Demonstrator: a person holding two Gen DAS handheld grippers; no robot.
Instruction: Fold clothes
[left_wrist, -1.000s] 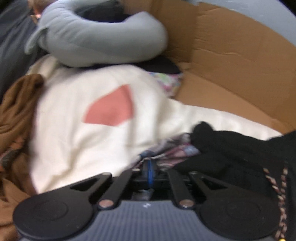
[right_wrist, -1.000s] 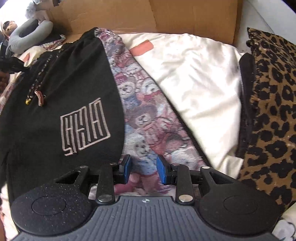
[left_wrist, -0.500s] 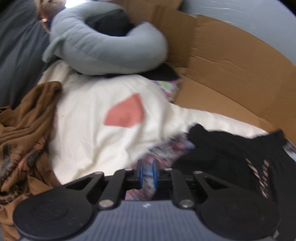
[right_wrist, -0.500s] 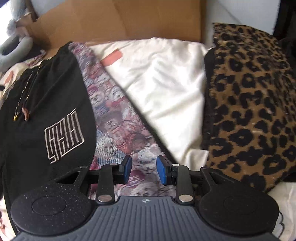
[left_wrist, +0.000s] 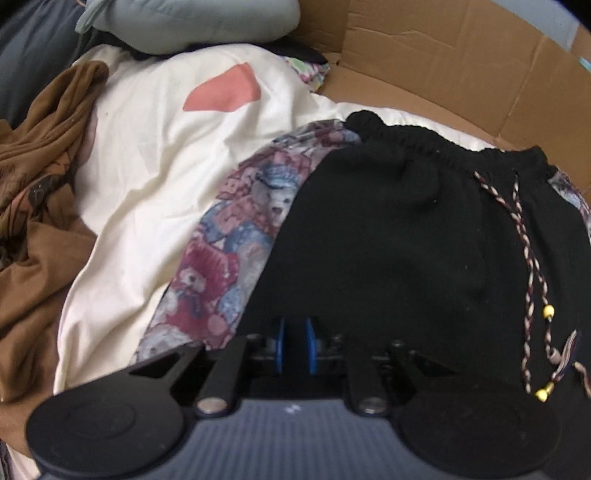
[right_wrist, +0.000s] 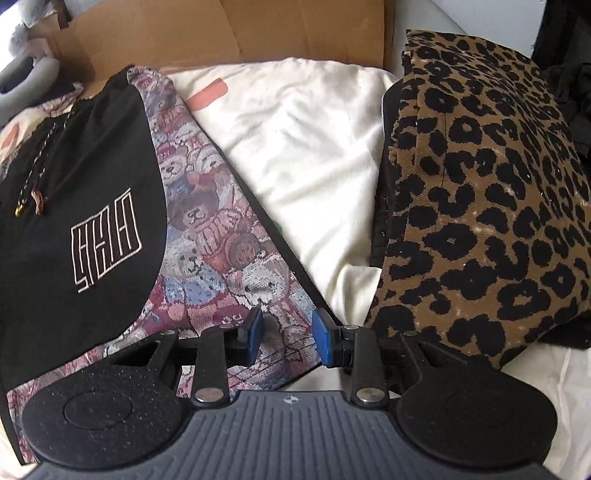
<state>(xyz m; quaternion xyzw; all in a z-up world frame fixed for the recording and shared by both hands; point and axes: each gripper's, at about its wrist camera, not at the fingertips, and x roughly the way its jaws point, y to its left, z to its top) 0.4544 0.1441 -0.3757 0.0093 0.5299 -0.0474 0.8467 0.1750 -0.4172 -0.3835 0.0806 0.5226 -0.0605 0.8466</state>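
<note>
So the big change: my left view has swung off the cream bedding (left_wrist: 147, 177) and grey neck pillow (left_wrist: 192, 22) and now sits right over the black shorts (left_wrist: 388, 240), which lie flat on the bedding with the waistband up by the cardboard box (left_wrist: 443, 62). A second back the left gripper (left_wrist: 294, 345) was pinched together; now its jaws are opening, only a narrow gap so far, nothing caught between them that I can see. I read that as letting go of the waistband corner after spreading it, so the shorts look laid out and no fold is made yet.

The right gripper (right_wrist: 287, 338) hasn't changed, jaws partway apart and empty, hovering over the teddy-bear side panel (right_wrist: 221, 258).

View differences: only the right one shows the leopard cushion (right_wrist: 480, 184) and the white logo (right_wrist: 105, 240) on the leg. Only the left shows the brown garment (left_wrist: 40, 206) heaped at the side, plus the braided drawstring (left_wrist: 524, 266) up close with its yellow beads.
</note>
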